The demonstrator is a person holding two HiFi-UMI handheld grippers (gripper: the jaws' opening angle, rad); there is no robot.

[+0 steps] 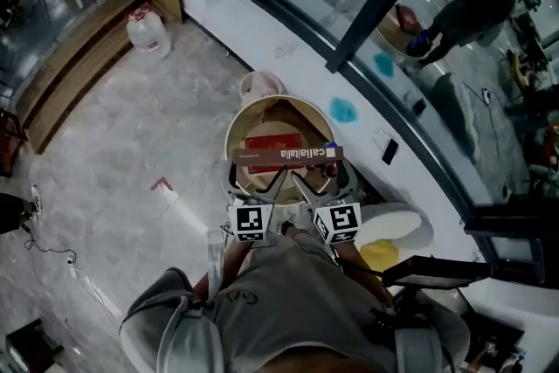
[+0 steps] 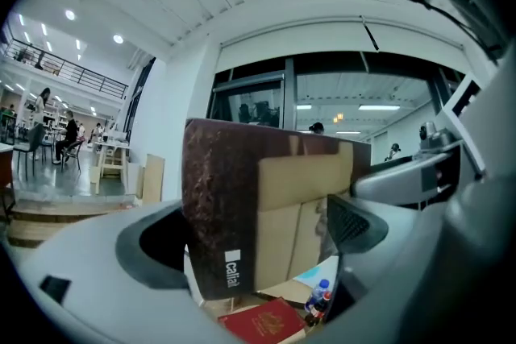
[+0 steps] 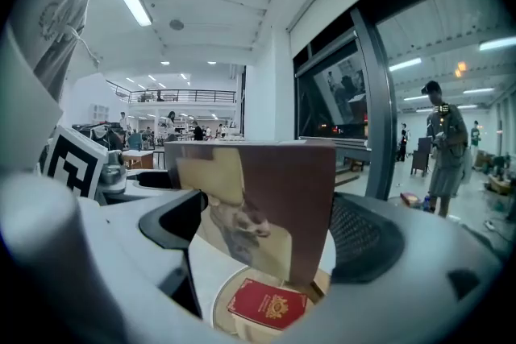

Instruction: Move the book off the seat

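Brown book (image 1: 286,155) is held in the air above the seat, clamped by both tools at once. In the head view the left tool (image 1: 269,176) and the right tool (image 1: 307,178) reach up from 6 o'clock. They sit side by side just ahead of the person's chest, marker cubes nearest the body and tips angling toward each other under the book.

Each gripper view shows its jaws pressed against the book's two faces, with the volume standing on edge between them and the printed spine uppermost. It looks like a stiff hardback that is not heavy. The cover seems smooth, so I judge it could slide or swing if only one tool held it. A grip low on the boards, with one tool toward each end as now, looks the sound place.

Directly beneath it, a red book (image 1: 272,142) lies flat on the round seat (image 1: 288,103). I cannot tell whether the brown book touches either of them, though the gripper views suggest clear air between.

Farther out, a water jug (image 1: 147,32) stands on the floor at 10 o'clock. A dark-framed window (image 1: 367,9) runs from 12 toward 4 o'clock.
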